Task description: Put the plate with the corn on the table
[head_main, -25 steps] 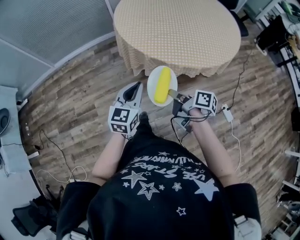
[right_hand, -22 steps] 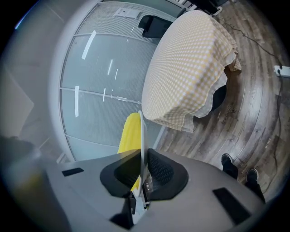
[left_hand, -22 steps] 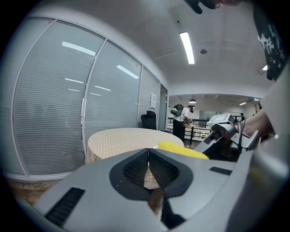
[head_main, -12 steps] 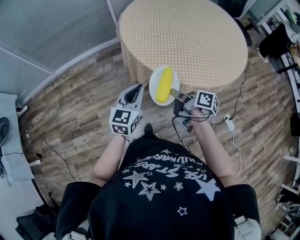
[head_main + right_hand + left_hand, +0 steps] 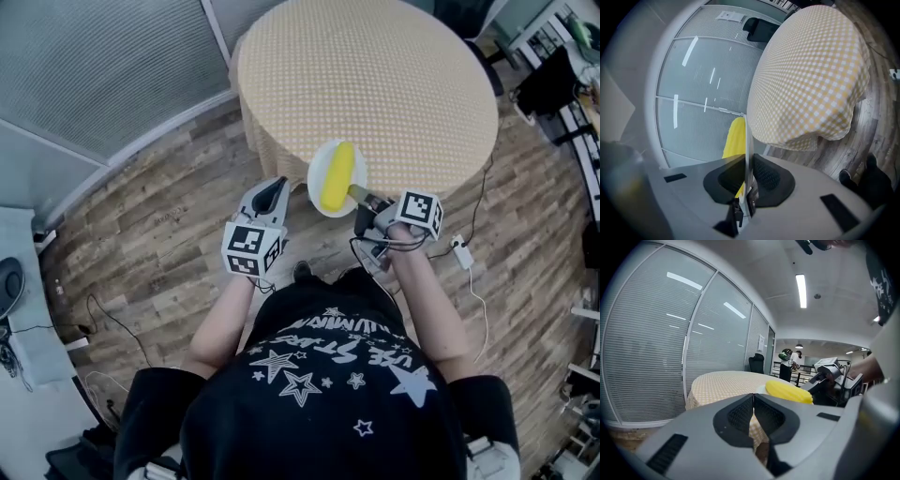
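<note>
A white plate (image 5: 321,169) carries a yellow corn cob (image 5: 337,176) and hangs just off the near edge of the round table (image 5: 366,75). My right gripper (image 5: 364,199) is shut on the plate's rim; in the right gripper view the plate (image 5: 746,140) runs edge-on between the jaws with the corn (image 5: 734,138) on its left. My left gripper (image 5: 272,194) is shut and holds nothing, left of the plate. From the left gripper view I see the corn (image 5: 788,392) beyond the left gripper (image 5: 753,400), and the table (image 5: 726,380) behind.
The table wears a yellow checked cloth (image 5: 811,79) that drapes over its edge. Slatted glass walls (image 5: 94,66) stand to the left. Cables and a white power adapter (image 5: 460,252) lie on the wooden floor (image 5: 159,216) to the right. A person stands far off in the room (image 5: 790,364).
The person has stepped nearer the table. The plate with the corn has moved forward with my right gripper and now overlaps the table's near edge. The left gripper stays beside it.
</note>
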`<state>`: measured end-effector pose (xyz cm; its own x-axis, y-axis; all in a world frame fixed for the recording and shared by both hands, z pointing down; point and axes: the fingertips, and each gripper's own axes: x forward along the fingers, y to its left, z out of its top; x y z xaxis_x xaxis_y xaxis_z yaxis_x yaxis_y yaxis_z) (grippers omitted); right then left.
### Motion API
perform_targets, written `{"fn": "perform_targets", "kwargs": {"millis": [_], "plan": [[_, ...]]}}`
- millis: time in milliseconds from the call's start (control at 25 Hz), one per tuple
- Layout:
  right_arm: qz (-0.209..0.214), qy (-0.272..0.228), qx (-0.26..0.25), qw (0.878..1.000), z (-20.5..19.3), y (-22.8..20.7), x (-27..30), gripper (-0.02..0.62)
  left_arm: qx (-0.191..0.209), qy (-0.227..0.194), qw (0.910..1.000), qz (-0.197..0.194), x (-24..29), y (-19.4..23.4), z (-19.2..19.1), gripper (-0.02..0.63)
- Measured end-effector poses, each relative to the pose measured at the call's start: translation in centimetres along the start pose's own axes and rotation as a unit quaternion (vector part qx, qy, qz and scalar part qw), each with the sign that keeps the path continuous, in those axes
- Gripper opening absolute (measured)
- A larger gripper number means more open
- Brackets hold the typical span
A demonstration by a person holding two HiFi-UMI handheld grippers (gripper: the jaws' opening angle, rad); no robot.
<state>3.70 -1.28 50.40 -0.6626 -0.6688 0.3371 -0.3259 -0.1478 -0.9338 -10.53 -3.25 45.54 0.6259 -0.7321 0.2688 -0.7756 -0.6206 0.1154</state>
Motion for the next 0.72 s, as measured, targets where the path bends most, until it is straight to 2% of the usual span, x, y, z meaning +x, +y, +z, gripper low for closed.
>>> {"fn": "perform_targets", "kwargs": {"millis": [240, 720], "plan": [[0.004, -0.003, 0.006, 1.0, 3.9, -1.8, -0.2, 0.041, -0.01, 0.016, 0.9998, 0.011, 3.0, -1.2, -0.3, 0.011], [0.023, 0.094, -0.005, 0.995, 12.6, -3.4, 2.6, 0.043, -0.028, 0.03, 0.9953, 0.088, 11.5, -1.9, 1.8, 0.011]]}}
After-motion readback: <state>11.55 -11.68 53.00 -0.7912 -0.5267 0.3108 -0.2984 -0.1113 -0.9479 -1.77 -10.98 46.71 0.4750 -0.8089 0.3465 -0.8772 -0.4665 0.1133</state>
